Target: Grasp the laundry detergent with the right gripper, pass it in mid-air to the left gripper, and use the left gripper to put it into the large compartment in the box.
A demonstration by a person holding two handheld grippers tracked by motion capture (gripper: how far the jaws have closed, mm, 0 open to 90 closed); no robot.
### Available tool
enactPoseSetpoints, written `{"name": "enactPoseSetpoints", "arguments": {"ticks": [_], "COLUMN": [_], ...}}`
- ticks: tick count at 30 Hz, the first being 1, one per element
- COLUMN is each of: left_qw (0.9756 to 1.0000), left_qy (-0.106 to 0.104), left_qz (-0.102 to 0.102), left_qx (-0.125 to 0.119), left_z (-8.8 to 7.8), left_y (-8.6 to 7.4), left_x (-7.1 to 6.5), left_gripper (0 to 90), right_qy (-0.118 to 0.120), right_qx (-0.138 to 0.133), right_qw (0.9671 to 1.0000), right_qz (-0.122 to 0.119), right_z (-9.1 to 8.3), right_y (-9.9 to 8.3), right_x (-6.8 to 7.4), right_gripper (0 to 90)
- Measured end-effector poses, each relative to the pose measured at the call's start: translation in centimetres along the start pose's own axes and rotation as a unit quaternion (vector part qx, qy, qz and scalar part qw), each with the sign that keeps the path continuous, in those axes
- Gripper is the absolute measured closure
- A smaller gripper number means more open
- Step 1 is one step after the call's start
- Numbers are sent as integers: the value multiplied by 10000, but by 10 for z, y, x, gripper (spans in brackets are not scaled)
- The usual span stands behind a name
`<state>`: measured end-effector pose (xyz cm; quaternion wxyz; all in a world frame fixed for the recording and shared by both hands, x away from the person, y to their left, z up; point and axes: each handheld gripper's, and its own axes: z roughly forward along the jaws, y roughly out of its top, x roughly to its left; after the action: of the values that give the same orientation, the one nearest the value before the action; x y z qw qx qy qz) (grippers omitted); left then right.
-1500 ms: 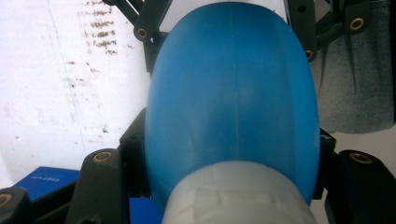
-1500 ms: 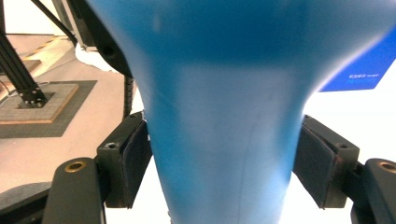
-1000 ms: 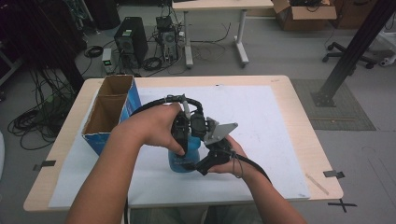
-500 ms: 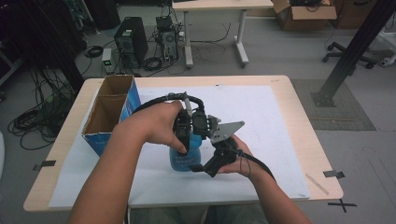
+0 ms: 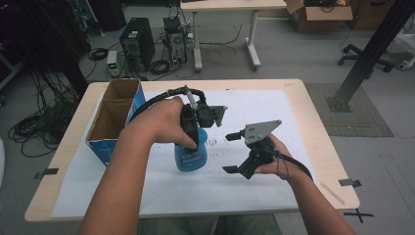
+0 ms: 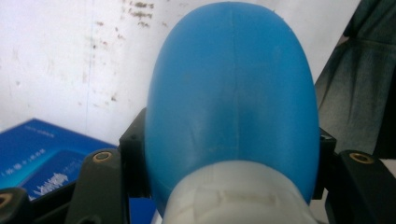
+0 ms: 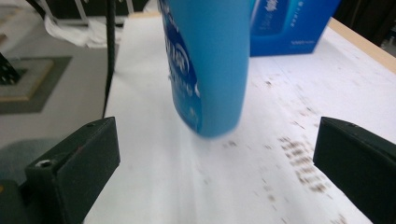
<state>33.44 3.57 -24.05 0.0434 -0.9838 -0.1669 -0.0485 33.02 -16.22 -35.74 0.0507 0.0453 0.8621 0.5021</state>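
Note:
A blue plastic bottle with a white neck stands out near the middle of the paper. My left gripper comes down on it from above and is shut on its upper part, with the black jaws pressing both sides of the bottle. My right gripper sits to the right of the bottle, apart from it. Its jaws have just been opening and stand wide, with nothing between them. In the right gripper view the bottle is ahead of the open right gripper, beyond the jaw tips.
An open cardboard box with blue sides stands at the table's left, and its blue side lies behind the bottle. A stained white paper sheet covers most of the wooden table. My two forearms cross the near edge.
My right gripper has drawn back from the bottle to the right, and its jaws have spread wide. The left gripper keeps its grip on the bottle and has hardly moved.

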Motion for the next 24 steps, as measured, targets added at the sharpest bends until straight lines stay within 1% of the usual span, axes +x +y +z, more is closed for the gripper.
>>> {"name": "enactPoseSetpoints", "arguments": {"ticks": [1,3,4,5,6,7,8,9,11,12,13,14,16,18,21,22,23,24], "left_qw": [9999,9992,9979,9965,9959,9949,9942,9928,9908,9889,9889,9876,9837,9786,9720,9688,9669,9664], "left_qy": [-12,-36,-29,-18,-20,24,52,89,141,172,172,183,175,119,34,-4,-26,-39], "left_qz": [-113,-393,-622,-805,-865,-971,-1048,-1165,-1314,-1444,-1444,-1529,-1757,-2022,-2314,-2442,-2512,-2537], "left_qx": [-40,-105,-198,-234,-255,-260,-254,-276,-300,-297,-297,-311,-342,-362,-407,-426,-439,-407], "left_z": [-1,-4,-6,-8,-9,-12,-14,-17,-20,-24,-24,-25,-28,-30,-33,-35,-36,-37], "left_y": [-1,-3,-4,-5,-6,-7,-8,-9,-11,-14,-14,-15,-18,-21,-25,-26,-28,-29], "left_x": [1,4,5,7,8,9,9,10,12,15,15,16,19,24,29,32,34,35], "left_gripper": [387,387,387,387,387,387,387,387,387,387,388,388,387,387,387,387,387,387], "right_qy": [0,-49,-71,-99,-115,-127,-161,-187,-217,-291,-291,-307,-328,-373,-427,-453,-470,-473], "right_qx": [0,172,255,353,475,531,658,731,913,1051,1051,1083,1148,1210,1387,1442,1518,1607], "right_qw": [10000,9998,9996,9993,9987,9984,9976,9970,9955,9939,9939,9936,9927,9918,9893,9884,9872,9858], "right_qz": [0,-77,-91,-117,-130,-130,-141,-143,-140,-137,-137,-128,-146,-149,-162,-161,-141,-125], "right_z": [0,-7,-10,-14,-17,-19,-21,-23,-28,-33,-33,-36,-44,-51,-60,-61,-64,-66], "right_y": [0,1,1,1,2,2,2,2,2,3,3,3,3,4,5,5,4,4], "right_x": [0,-3,-4,-6,-9,-10,-12,-14,-18,-21,-21,-22,-25,-26,-30,-31,-33,-34], "right_gripper": [5,6,6,6,7,8,11,13,14,16,16,17,17,17,17,17,18,18]}}
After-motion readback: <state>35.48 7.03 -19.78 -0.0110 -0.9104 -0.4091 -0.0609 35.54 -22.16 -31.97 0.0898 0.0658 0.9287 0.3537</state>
